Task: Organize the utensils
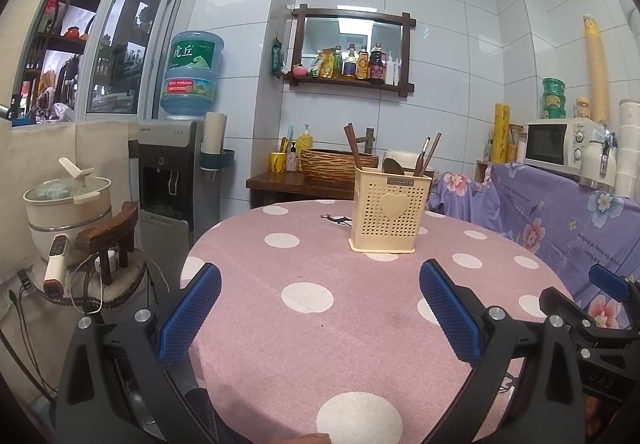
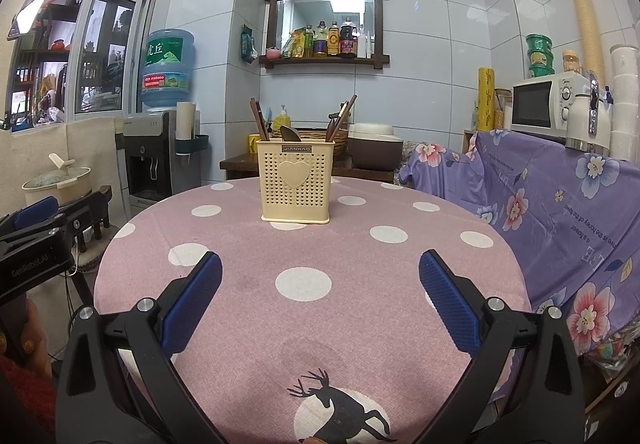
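Observation:
A cream perforated utensil holder (image 1: 387,210) with a heart on its front stands upright on the far part of the round table (image 1: 320,324). The same utensil holder (image 2: 295,182) shows in the right wrist view. Brown chopsticks (image 1: 352,146) lean out of its left side, a spoon (image 1: 393,166) sits in the middle, and more brown-handled utensils (image 1: 429,154) stand on the right. My left gripper (image 1: 320,286) hovers open over the near tablecloth, holding nothing. My right gripper (image 2: 320,276) is likewise open and empty. Both are well short of the holder.
The table wears a pink cloth with white dots and a deer print (image 2: 344,410). A purple floral cover (image 2: 560,212) drapes the counter on the right, under a microwave (image 2: 548,106). A water dispenser (image 1: 172,172), a pot (image 1: 68,204) and a small wooden stool (image 1: 108,240) stand left.

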A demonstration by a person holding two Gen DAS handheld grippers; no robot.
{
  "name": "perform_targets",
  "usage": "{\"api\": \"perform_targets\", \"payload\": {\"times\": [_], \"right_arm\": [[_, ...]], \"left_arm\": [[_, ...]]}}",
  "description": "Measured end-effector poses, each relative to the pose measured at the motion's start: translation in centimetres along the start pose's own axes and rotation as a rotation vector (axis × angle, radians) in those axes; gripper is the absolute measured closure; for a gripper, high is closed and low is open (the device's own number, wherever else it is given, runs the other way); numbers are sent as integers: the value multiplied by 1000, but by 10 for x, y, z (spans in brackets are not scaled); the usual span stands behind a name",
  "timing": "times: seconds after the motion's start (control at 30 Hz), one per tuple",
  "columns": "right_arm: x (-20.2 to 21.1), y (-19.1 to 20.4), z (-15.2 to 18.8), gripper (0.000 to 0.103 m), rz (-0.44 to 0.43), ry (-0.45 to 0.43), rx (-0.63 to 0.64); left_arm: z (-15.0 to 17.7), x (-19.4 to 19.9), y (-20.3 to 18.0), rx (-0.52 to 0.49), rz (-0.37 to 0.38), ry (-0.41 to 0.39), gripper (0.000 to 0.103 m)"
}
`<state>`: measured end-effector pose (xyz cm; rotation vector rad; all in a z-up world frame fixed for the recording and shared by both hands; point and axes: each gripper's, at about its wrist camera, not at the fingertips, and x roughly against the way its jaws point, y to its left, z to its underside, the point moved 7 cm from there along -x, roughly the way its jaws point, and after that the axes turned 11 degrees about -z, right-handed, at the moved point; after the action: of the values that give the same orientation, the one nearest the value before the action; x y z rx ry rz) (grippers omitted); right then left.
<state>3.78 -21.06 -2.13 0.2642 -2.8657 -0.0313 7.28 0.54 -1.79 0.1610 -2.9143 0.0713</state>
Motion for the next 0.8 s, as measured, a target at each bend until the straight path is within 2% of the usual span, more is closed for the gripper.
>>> {"api": "perform_targets", "payload": {"times": [0.8], "right_arm": [[-3, 1, 2, 6, 1, 9, -5]], "left_arm": [[4, -3, -1, -1, -1, 9, 5]]}}
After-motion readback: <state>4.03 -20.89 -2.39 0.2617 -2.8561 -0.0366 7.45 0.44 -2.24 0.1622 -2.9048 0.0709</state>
